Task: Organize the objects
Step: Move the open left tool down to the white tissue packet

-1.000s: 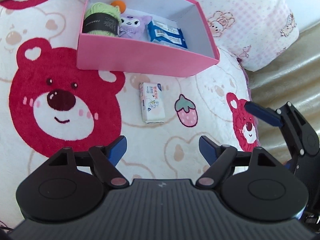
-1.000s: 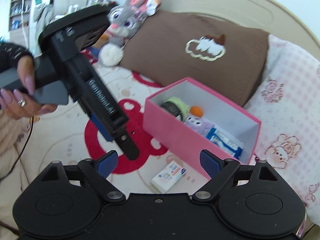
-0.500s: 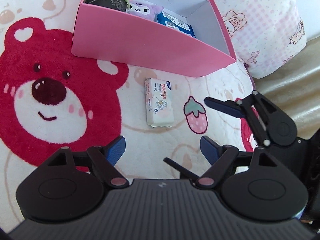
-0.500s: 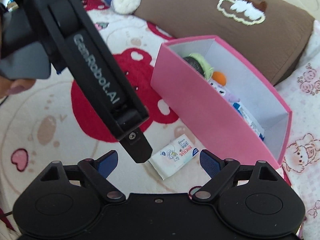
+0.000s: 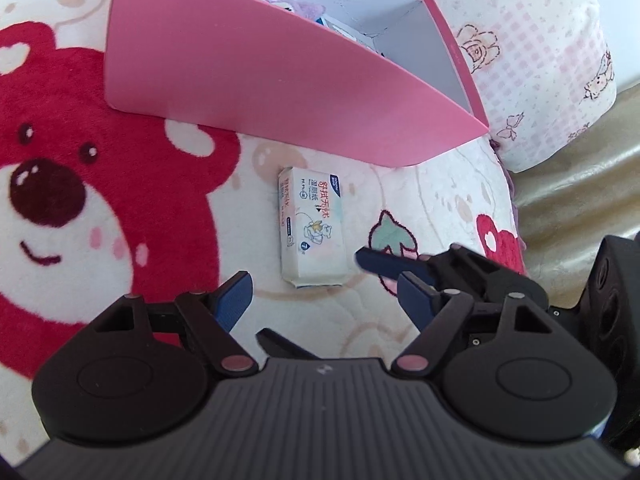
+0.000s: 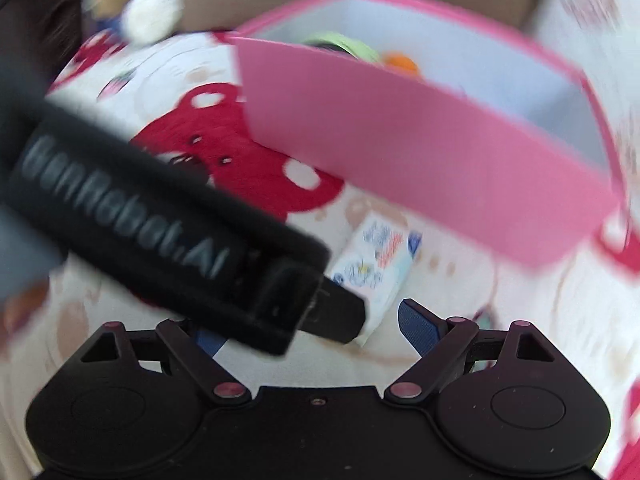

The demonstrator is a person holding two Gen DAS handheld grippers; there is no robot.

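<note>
The tissue pack point(image 5: 312, 226) lies flat on the blanket point(image 5: 160, 216), just in front of the pink box point(image 5: 256, 80). Its long axis points away from the left gripper point(image 5: 324, 296), straight ahead of it. Both grippers are closing but hold nothing. The right gripper point(image 6: 308, 328) comes from the side, with one fingertip point(image 5: 374, 259) just beside the pack, so I judge it nearer.

We see tissue pack point(image 5: 313, 224) on blanket point(image 5: 120, 264) at frame centre, box point(image 5: 260, 80) just above, pillow point(image 5: 540, 60) upper right.
</note>
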